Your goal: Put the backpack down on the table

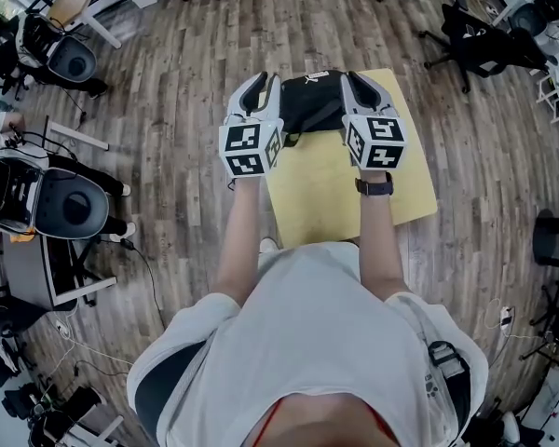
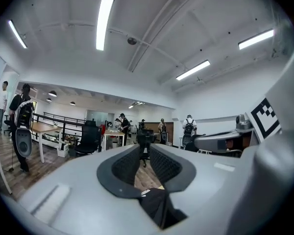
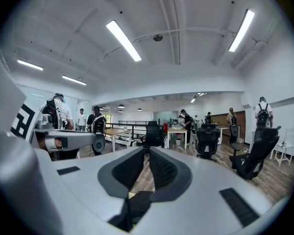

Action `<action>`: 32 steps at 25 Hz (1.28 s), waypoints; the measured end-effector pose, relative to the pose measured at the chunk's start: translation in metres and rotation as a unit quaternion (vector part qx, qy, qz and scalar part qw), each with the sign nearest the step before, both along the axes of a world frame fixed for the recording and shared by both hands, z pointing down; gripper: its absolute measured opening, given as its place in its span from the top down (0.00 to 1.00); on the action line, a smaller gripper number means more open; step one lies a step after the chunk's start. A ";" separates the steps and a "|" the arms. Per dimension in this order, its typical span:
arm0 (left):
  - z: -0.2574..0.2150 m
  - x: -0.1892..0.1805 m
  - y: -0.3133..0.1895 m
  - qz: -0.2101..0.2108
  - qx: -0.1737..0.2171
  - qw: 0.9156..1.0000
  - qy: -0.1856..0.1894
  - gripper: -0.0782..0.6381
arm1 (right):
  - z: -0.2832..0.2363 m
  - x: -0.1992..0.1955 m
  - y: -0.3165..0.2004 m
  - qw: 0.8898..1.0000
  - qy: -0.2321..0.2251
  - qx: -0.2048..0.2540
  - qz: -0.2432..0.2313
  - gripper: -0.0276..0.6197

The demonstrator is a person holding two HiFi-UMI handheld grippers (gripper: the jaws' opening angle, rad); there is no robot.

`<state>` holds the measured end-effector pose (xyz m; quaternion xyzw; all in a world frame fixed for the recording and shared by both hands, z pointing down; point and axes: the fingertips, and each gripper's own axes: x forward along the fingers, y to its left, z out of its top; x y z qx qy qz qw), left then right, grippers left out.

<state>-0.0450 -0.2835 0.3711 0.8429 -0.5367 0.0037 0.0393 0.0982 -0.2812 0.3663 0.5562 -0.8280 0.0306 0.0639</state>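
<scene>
Your left grey-and-white claw (image 1: 257,87) is nearly closed. In the left gripper view its jaws (image 2: 145,153) stand a narrow slit apart at the tips, with a fold of the black fabric backpack (image 2: 159,207) pinched at their base. Your right claw (image 1: 359,84) is the same: in the right gripper view the ribbed pads (image 3: 148,156) are almost together and grip a black piece of the backpack (image 3: 132,207) low between them.

In the head view both claws are side by side and level, pointing away from you, with the backpack (image 1: 312,102) bunched between them, one top corner in each. It sits over the far edge of the square yellow desk (image 1: 335,194). I can't tell from above whether its bottom touches the desk top. The near half of the desk is bare, and the desk stands on the wood-plank floor (image 1: 186,63).
</scene>
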 end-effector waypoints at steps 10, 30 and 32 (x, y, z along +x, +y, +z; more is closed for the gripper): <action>-0.009 0.005 0.010 0.004 0.012 1.000 0.009 0.88 | -0.028 -0.005 0.020 0.999 -0.015 0.038 0.004 0.94; 0.004 0.015 -0.012 0.002 -0.002 1.000 0.006 0.88 | -0.010 0.005 -0.004 1.000 0.003 0.022 0.008 0.94; 0.006 0.018 -0.017 0.001 -0.005 1.000 0.006 0.88 | -0.009 0.009 -0.009 1.000 0.003 0.020 0.008 0.94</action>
